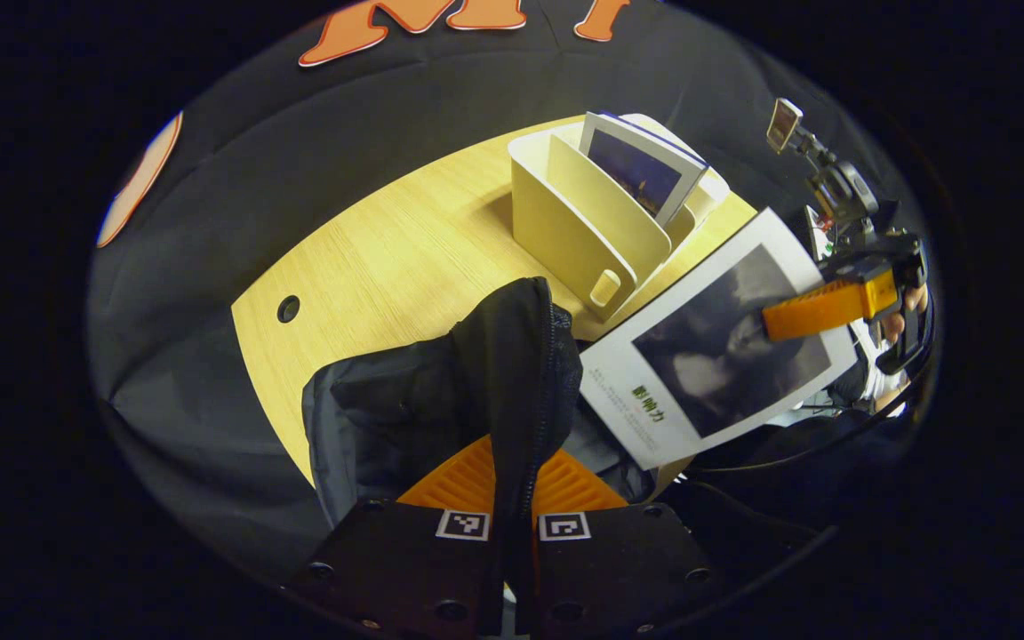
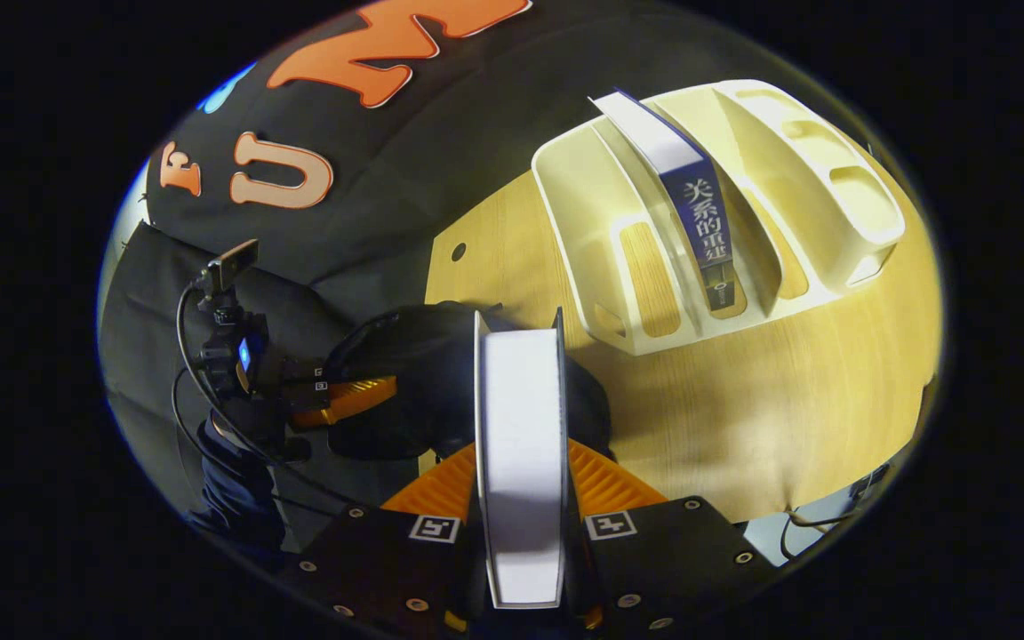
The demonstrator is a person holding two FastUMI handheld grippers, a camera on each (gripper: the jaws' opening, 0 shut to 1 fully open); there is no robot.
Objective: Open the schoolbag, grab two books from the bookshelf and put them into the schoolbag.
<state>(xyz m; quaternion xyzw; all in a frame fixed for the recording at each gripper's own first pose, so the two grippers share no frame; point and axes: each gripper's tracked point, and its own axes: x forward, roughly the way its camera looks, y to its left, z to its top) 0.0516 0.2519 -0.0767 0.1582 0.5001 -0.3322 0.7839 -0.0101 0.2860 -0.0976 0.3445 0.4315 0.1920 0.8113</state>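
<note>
In the left gripper view, my left gripper is shut on the edge of the black schoolbag, holding its flap up over the table's near corner. To the right a white-covered book hangs in the air beside the bag, pinched by my right gripper. In the right gripper view, my right gripper is shut on that book, seen edge-on above the schoolbag. A dark-spined book stands in the cream bookshelf; the same book stands in the bookshelf in the left gripper view.
The wooden table carries the bookshelf at its far side and has a cable hole. A person's hand holds the right gripper. The left gripper and its hand show at the bag's left side.
</note>
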